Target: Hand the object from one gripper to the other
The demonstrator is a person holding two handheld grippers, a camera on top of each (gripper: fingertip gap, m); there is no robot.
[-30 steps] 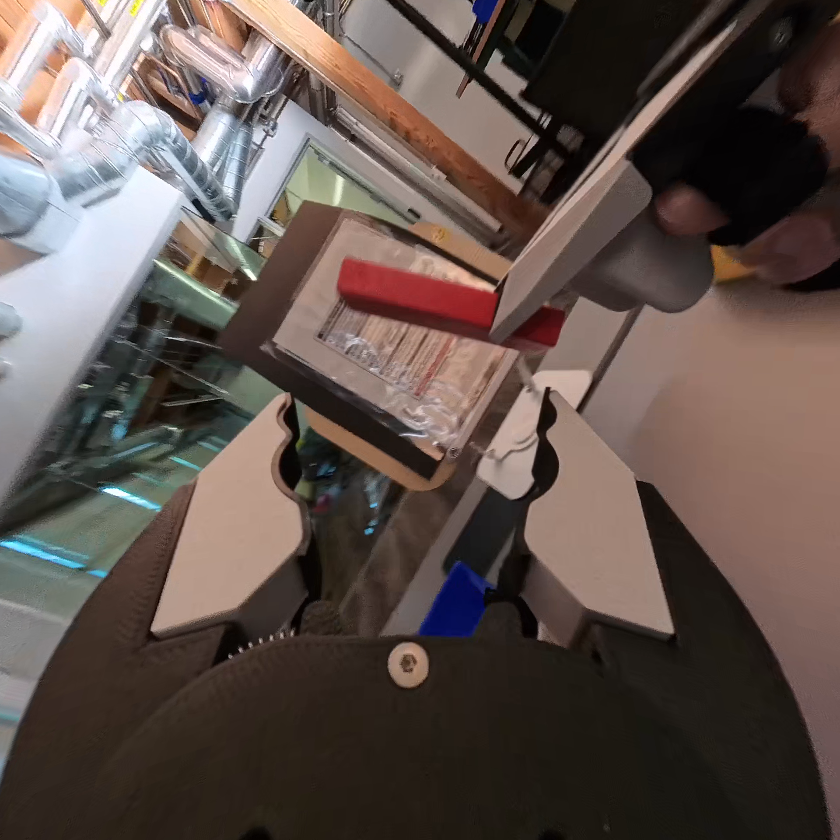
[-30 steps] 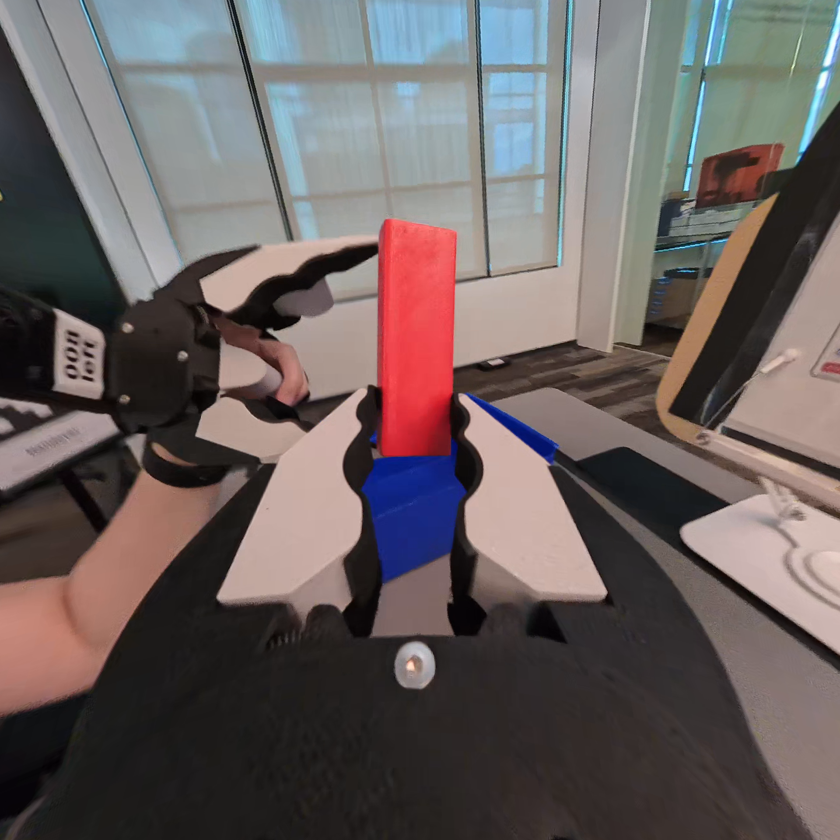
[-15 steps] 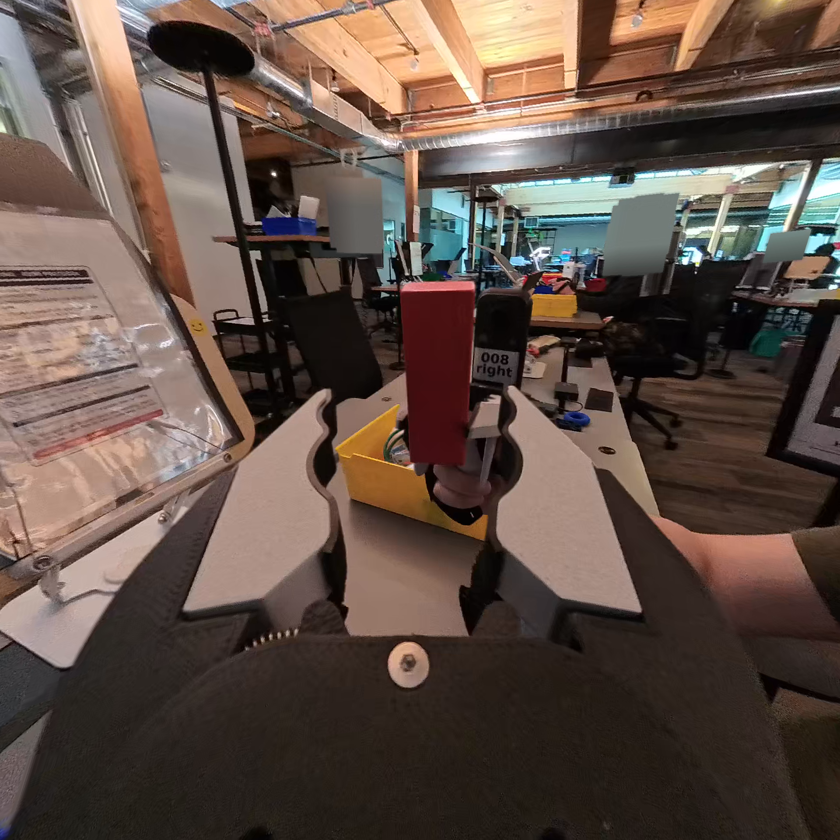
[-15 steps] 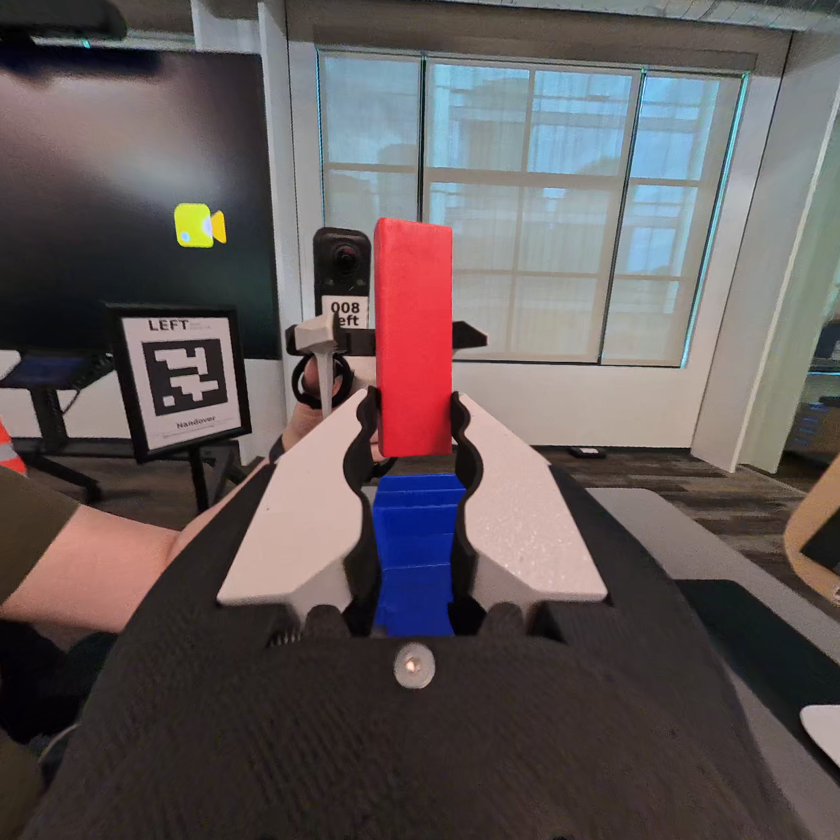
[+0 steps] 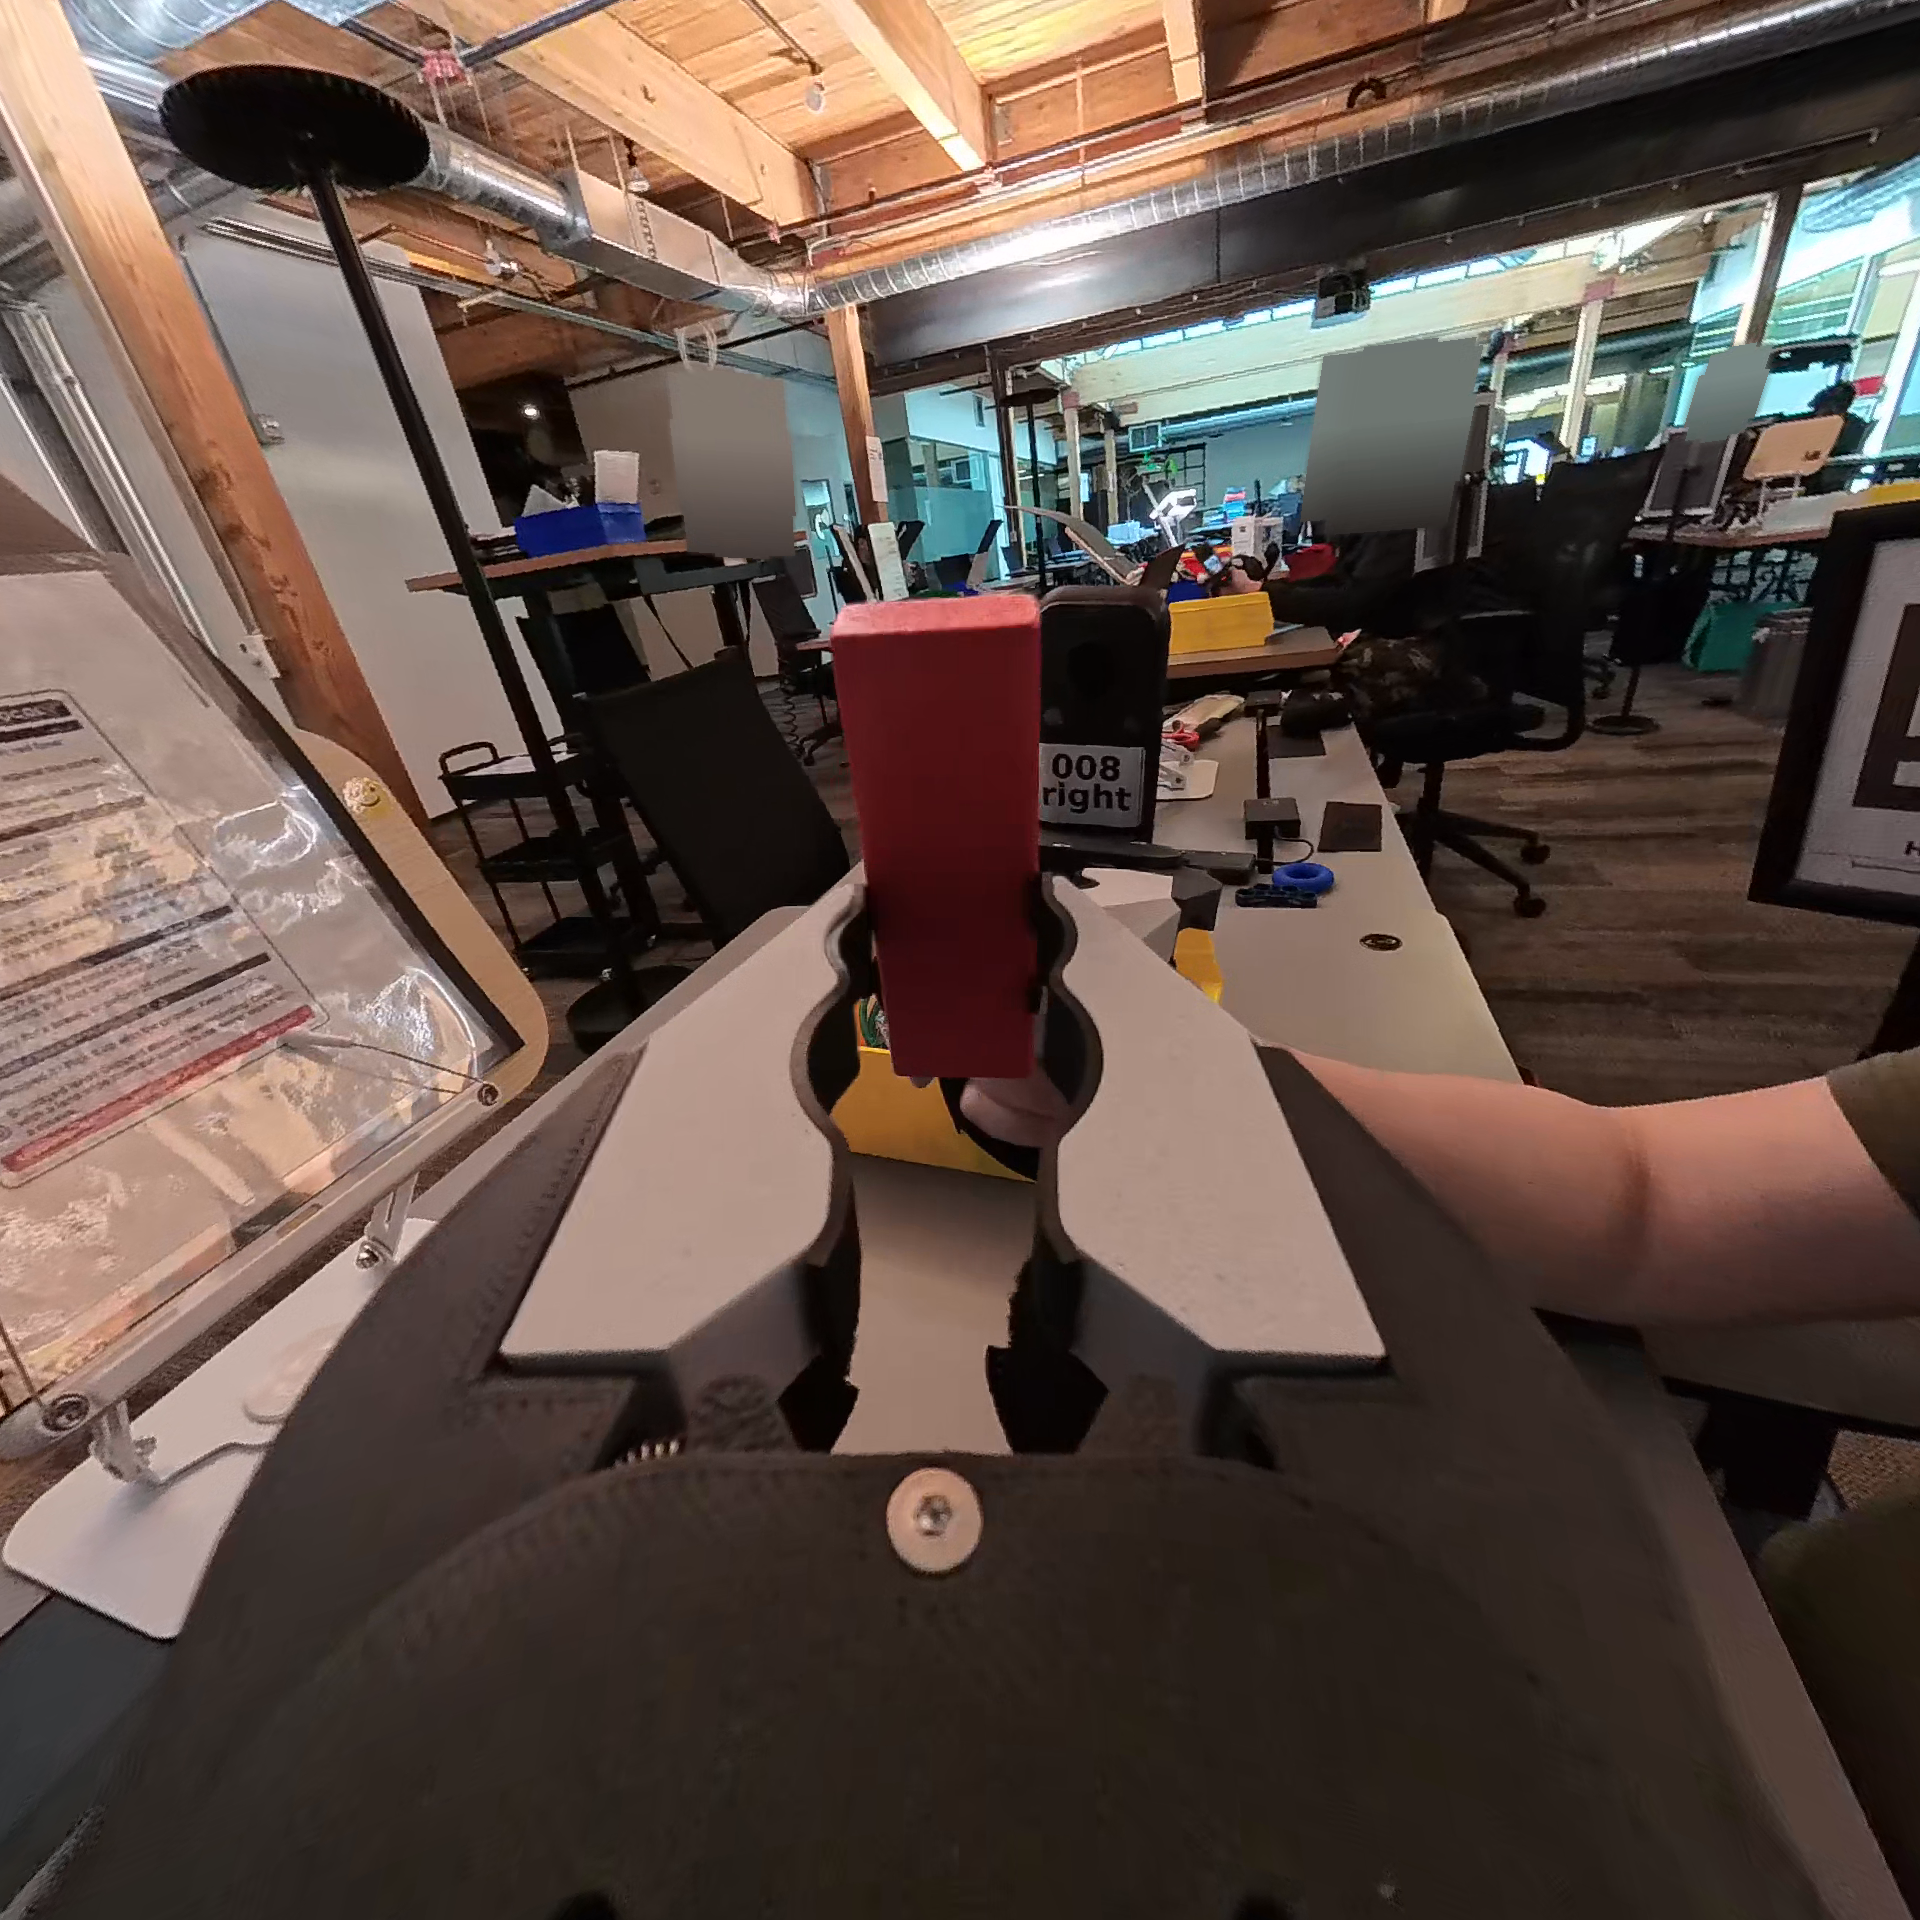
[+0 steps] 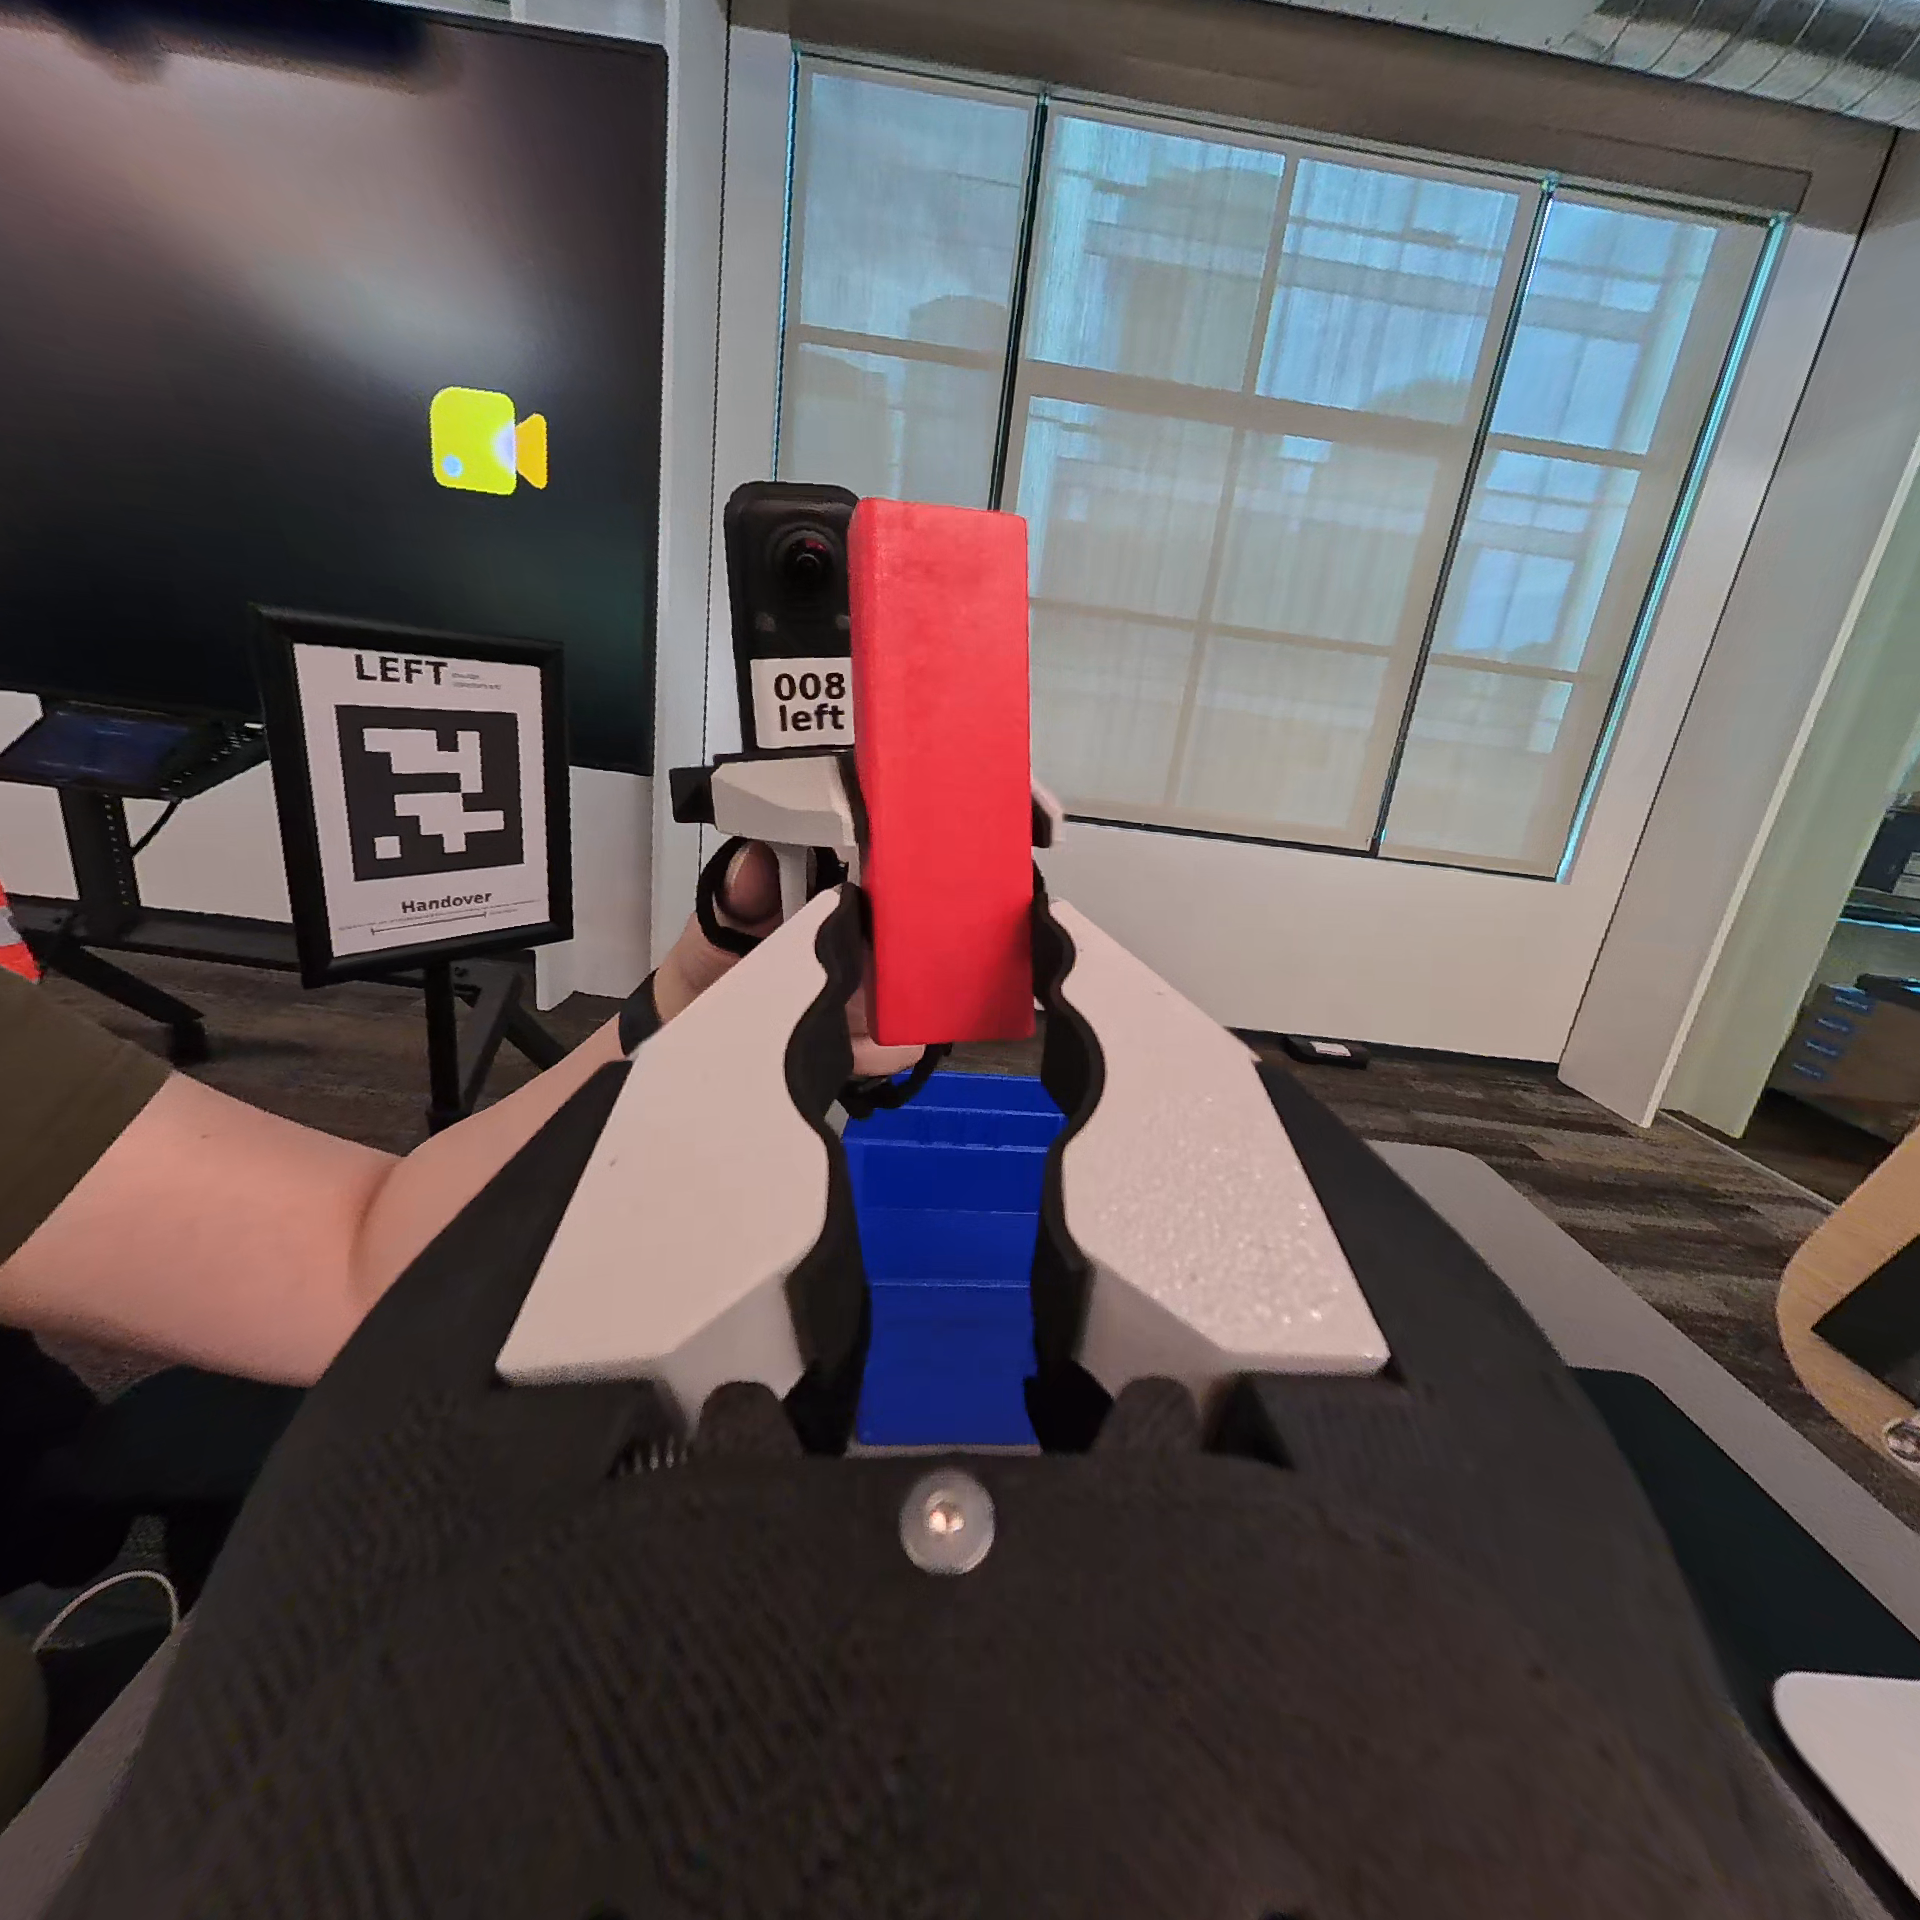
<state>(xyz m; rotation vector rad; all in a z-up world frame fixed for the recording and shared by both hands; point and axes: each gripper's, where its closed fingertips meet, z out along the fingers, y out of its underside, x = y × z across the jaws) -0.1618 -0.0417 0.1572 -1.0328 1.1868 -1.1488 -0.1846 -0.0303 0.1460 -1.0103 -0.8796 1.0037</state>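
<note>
The tall red rectangular wooden block point(image 5: 940, 852) stands upright in mid-air above the grey worktop point(image 5: 1340, 966), its long axis vertical and its lower part caught between two pairs of fingers that meet it from opposite sides. In the right wrist view the right gripper point(image 6: 943, 971) has its grey fingers point(image 6: 1164, 1164) drawn in against the narrow side faces of the block near its lower end, with the block rising well above the tips. In the left wrist view the left gripper point(image 5: 951, 961) has likewise closed onto the block's sides at about the same height, and the black dented edges of its fingers point(image 5: 717, 1153) appear to touch it. So both seem to hold it at once; how firmly each presses cannot be told. The grippers face one another along a level line, and the block is equally near to both. The handover appears to be at its midpoint: the next move probably calls for one pair to loosen and back straight away along that line, without tipping the block.
</note>
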